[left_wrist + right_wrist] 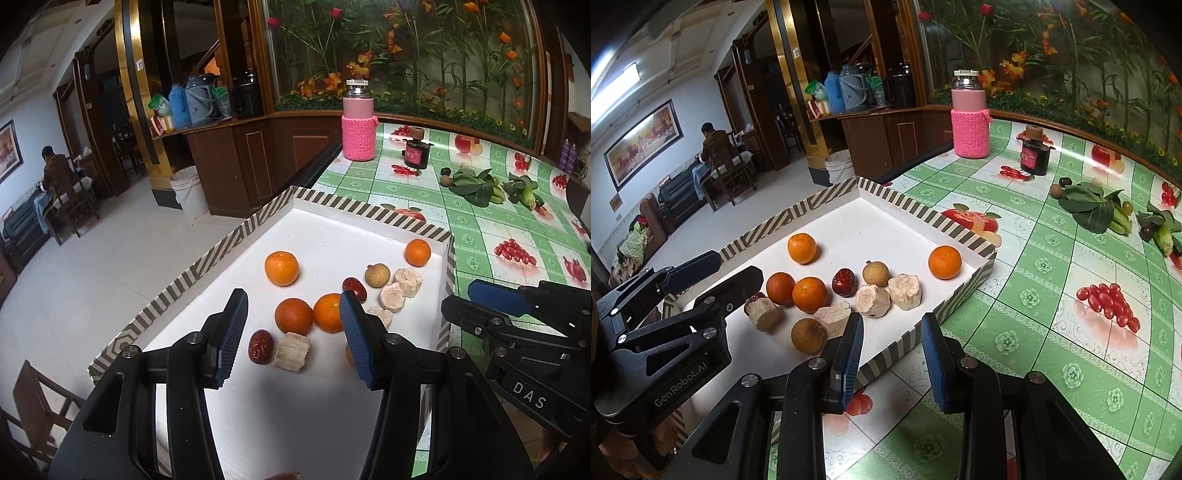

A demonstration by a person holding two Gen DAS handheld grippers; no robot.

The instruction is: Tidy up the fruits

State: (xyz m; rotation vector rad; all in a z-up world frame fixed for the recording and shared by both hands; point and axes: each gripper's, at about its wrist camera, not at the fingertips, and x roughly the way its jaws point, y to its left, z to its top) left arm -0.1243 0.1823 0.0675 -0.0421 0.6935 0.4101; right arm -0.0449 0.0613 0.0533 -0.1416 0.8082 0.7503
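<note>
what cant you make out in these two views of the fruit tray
- Brown round fruit, left wrist view: mostly hidden behind the left tongs' right finger.
- Dark jar label, both views: too small to read.
- Near end of the tray, left wrist view: covered by the tongs' body.
- Small dark round things by the greens: too small to identify.

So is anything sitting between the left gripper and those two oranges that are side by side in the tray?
Nothing visible does. The left gripper hangs open above the tray, and the two touching oranges lie just past its fingers. A red date and a pale chunk lie nearer, beneath the gap rather than across it.
</note>
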